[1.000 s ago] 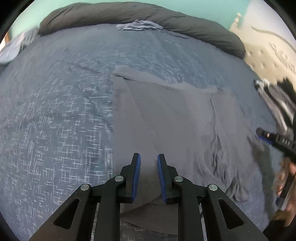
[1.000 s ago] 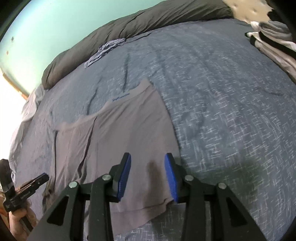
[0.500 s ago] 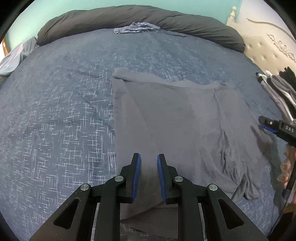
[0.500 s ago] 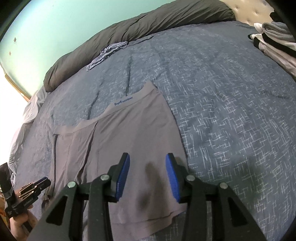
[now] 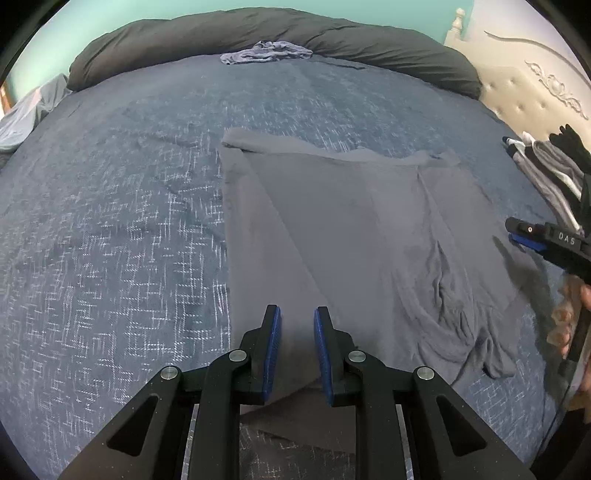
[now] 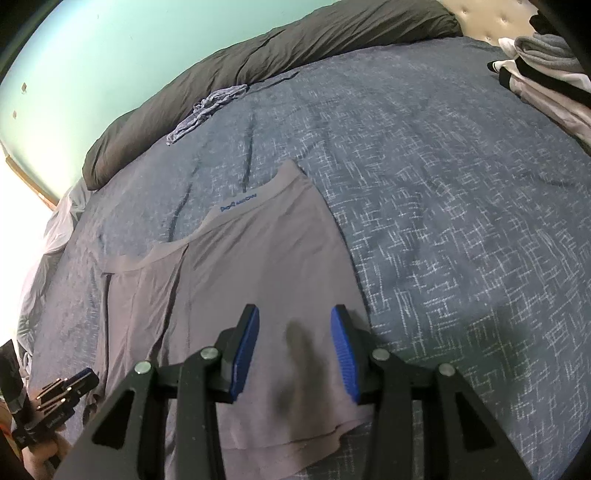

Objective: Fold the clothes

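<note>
The grey boxer briefs (image 6: 258,266) lie flat on the bed (image 6: 461,221), ready for folding. The left gripper (image 5: 296,314) and right gripper (image 6: 294,314) hover over their near hem, the 2 jaw pairs apart and empty.

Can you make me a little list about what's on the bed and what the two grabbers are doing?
bed cover: blue with white scratchy lines
shorts: grey, spread flat, waistband on the far side
wrinkles: bunched near the right leg
left gripper: over the left leg, open a little, holding nothing
right gripper: over the right leg, open wider, holding nothing
far edge: long dark pillow with a crumpled blue cloth by it
pile: clothes near the headboard
</note>
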Available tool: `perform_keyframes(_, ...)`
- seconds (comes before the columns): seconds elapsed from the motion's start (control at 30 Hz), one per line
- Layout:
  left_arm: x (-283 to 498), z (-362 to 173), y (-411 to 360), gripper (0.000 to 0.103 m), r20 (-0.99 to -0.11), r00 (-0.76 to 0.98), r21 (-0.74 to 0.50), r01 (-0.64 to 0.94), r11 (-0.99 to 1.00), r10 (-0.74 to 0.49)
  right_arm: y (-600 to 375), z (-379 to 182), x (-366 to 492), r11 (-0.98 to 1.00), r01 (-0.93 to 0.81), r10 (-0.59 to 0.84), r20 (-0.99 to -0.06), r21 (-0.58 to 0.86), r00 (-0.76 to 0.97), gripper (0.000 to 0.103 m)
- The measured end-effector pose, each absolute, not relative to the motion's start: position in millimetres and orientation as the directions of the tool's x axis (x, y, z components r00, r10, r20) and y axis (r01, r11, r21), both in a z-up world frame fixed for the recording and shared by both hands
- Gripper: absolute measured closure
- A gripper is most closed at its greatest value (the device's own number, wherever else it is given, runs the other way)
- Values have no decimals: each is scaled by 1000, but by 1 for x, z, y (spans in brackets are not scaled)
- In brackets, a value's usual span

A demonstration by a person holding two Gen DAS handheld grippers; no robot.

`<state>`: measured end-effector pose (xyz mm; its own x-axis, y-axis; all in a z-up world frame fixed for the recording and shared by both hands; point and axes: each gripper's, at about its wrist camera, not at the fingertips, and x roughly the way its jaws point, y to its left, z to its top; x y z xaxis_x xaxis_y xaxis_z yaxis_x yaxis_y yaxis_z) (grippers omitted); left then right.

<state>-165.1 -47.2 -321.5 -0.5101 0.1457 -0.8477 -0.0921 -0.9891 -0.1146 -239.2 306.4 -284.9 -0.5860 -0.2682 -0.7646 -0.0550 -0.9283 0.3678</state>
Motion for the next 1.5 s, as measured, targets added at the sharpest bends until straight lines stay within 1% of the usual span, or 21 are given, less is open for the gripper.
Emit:
perform_keyframes(0.2,-159,-320,-42,83,-841,-512,-131,-122,-984,175,306,-285,-239,-927,-58,-268,-762,371,-589,62)
perform_keyframes(0.43,-156,-323,-28,83,-848,-485,-156,-156,-975,213,298,-286,-240,-940,-45,-251,-776,338,-578,62)
perform_keyframes(0.57,-156,-326,-26,83,-851,-482,-147,-162,-976,208,296,-288,-239,-948,-42,-236,-787,314,-570,62)
perform_keyframes(0.8,-162,-330,-30,83,-848,-484,-158,-155,-975,214,298,-289,-240,-947,-39,-241,-787,319,-568,62)
perform_keyframes(0.87,-162,-328,-32,84,-843,-492,-161,-158,-974,219,298,-290,-241,-946,-42,-243,-786,323,-568,62)
perform_keyframes(0.97,-161,-327,-36,91,-836,-500,-167,-157,-973,224,296,-289,-241,-946,-40,-243,-785,322,-569,62)
perform_keyframes(1.0,-161,-326,-37,92,-835,-502,-168,-154,-974,224,295,-289,-241,-946,-38,-243,-785,321,-569,62)
perform_keyframes(1.3,-156,-314,-66,96,-819,-534,-181,-105,-978,209,291,-289,-240,-947,-33,-244,-784,319,-570,62)
perform_keyframes(1.5,-149,-305,-94,97,-806,-563,-188,-51,-981,183,290,-290,-239,-945,-35,-247,-781,325,-573,62)
